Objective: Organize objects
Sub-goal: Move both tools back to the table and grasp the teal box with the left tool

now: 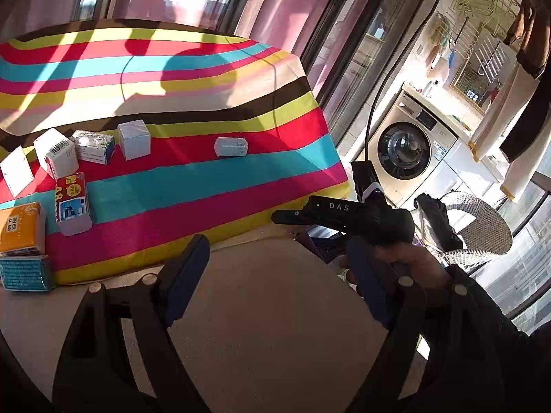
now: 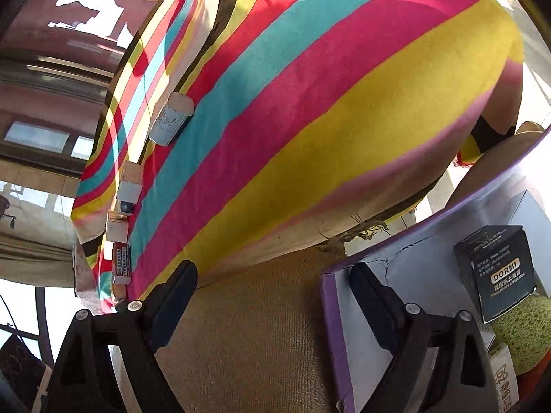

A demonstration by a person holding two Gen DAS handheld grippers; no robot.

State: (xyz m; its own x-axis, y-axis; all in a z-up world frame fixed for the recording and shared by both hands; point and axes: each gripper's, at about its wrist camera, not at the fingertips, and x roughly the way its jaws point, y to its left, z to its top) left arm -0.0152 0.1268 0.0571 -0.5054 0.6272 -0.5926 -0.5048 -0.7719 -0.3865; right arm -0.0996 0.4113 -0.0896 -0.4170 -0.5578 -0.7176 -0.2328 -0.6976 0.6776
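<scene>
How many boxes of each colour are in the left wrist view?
White boxes: 3
Pale grey-blue box: 1
Silver and blue box: 1
Red box: 1
Orange box: 1
Teal box: 1
Total: 8

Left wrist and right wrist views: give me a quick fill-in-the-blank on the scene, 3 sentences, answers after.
1. The small boxes lie on a cloth patterned with bright ____.
2. In the left wrist view, the appliance with the round door at the right is a ____ machine.
3. In the right wrist view, the black DORMI box stands inside a bin whose rim is coloured ____.

Missing words: stripes; washing; purple
</scene>
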